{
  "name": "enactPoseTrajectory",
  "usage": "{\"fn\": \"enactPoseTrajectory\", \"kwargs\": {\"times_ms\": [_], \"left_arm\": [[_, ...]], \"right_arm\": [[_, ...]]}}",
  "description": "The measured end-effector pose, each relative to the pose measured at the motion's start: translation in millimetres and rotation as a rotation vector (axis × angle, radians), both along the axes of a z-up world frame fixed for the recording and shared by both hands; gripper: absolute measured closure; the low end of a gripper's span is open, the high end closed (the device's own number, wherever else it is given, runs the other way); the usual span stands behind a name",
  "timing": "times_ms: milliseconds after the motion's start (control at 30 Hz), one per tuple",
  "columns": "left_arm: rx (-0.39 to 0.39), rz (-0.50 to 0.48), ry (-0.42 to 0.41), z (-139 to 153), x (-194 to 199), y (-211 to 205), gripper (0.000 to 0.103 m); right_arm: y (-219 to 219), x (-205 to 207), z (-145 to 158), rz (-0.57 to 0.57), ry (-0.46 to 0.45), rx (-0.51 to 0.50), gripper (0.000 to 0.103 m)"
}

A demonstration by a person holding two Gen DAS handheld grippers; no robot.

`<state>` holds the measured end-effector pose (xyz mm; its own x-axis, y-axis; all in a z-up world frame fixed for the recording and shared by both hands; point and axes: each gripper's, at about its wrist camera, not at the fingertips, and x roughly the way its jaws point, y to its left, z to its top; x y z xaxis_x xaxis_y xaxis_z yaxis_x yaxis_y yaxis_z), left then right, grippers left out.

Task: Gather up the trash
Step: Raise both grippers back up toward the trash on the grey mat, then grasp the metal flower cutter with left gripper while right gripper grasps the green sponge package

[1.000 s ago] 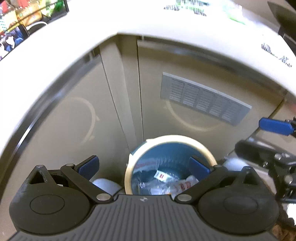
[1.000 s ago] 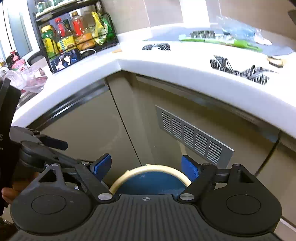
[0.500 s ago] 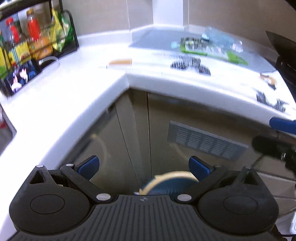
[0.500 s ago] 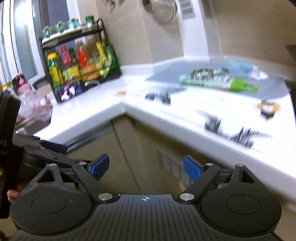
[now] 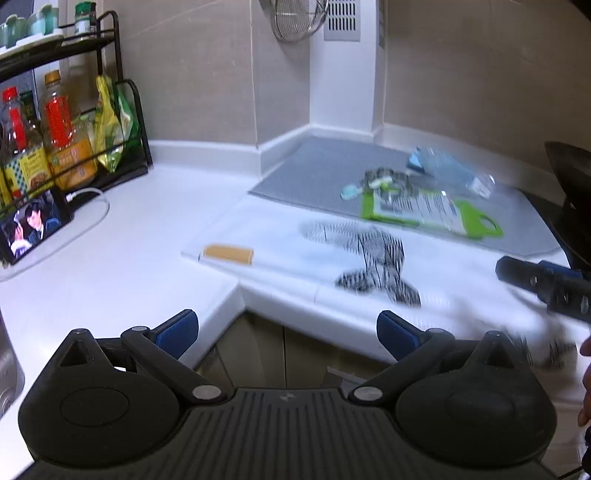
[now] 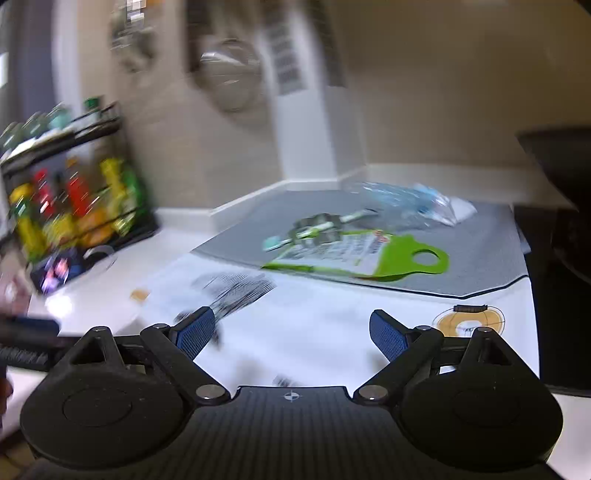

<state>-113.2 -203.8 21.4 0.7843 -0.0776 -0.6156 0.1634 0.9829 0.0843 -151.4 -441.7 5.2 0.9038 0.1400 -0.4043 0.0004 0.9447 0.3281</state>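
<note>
Trash (green packet (image 5: 424, 214), clear wrapper (image 5: 450, 175)) on counter (image 5: 147, 236), both jaws apart

Desk corner: we see the mat (image 5: 325, 177) lying at the back of the desk (image 5: 122, 258).
On the mat: carded package (image 5: 424, 214), with a plastic bag (image 5: 447, 171) behind it.
Before the mat: crumpled wrapper (image 5: 373, 258); small packet (image 5: 228, 254) to its left.
Far left: bottle rack (image 5: 66, 122), phone (image 5: 33, 225) before it.
Wall behind: strainer (image 5: 295, 18).
</note>
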Motion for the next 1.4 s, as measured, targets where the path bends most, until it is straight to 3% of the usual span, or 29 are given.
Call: {"fn": "enactPoseTrajectory", "kwargs": {"times_ms": [233, 300, 500, 633, 667, 700, 833, 867, 1067, 1167, 1300, 1400], "left_arm": [[-0.037, 0.040, 0.009, 2.2, 31.7, 1.7, 0.000], [-0.042, 0.047, 0.013, 0.4, 36.1, 3.4, 0.000], [-0.021, 0.047, 0.029, -5.0, 44.5, 4.9, 0.000], [-0.011, 0.046, 0.036, -7.1, 48.9, 4.6, 0.000], [-0.007, 0.045, 0.036, -7.1, 50.0, 3.8, 0.000], [-0.005, 0.045, 0.036, -6.8, 51.3, 3.3, 0.000], [0.007, 0.042, 0.030, -4.4, 57.6, -0.5, 0.000], [0.010, 0.041, 0.027, -3.5, 59.7, -2.3, 0.000], [0.025, 0.025, 0.004, 4.0, 71.6, -15.2, 0.000], [0.028, 0.017, -0.012, 9.3, 78.7, -23.7, 0.000], [0.030, 0.016, -0.039, 16.2, 90.5, -33.5, 0.000], [0.024, 0.025, -0.055, 19.6, 106.1, -41.8, 0.000]], "right_arm": [[-63.0, 74.4, -28.9, -0.191, 0.143, 0.308, 0.011], [-72.9, 87.4, -36.3, -0.208, 0.114, 0.391, 0.010], [-77.0, 126.1, -49.4, -0.233, 0.083, 0.486, 0.005], [-69.9, 145.0, -53.2, -0.187, 0.055, 0.472, 0.004], [-68.9, 146.6, -55.0, -0.170, 0.043, 0.477, 0.007], [-68.0, 148.5, -58.4, -0.154, 0.030, 0.490, 0.017], [-65.4, 160.9, -70.8, -0.130, 0.073, 0.473, 0.092], [-66.3, 163.1, -72.8, -0.130, 0.080, 0.471, 0.097], [-78.0, 151.6, -69.3, -0.192, -0.008, 0.432, 0.101], [-93.1, 141.1, -66.3, -0.288, -0.058, 0.429, 0.101], [-110.2, 117.4, -55.0, -0.466, -0.196, 0.385, 0.101], [-112.3, 122.5, -54.3, -0.465, -0.186, 0.391, 0.097]]}}
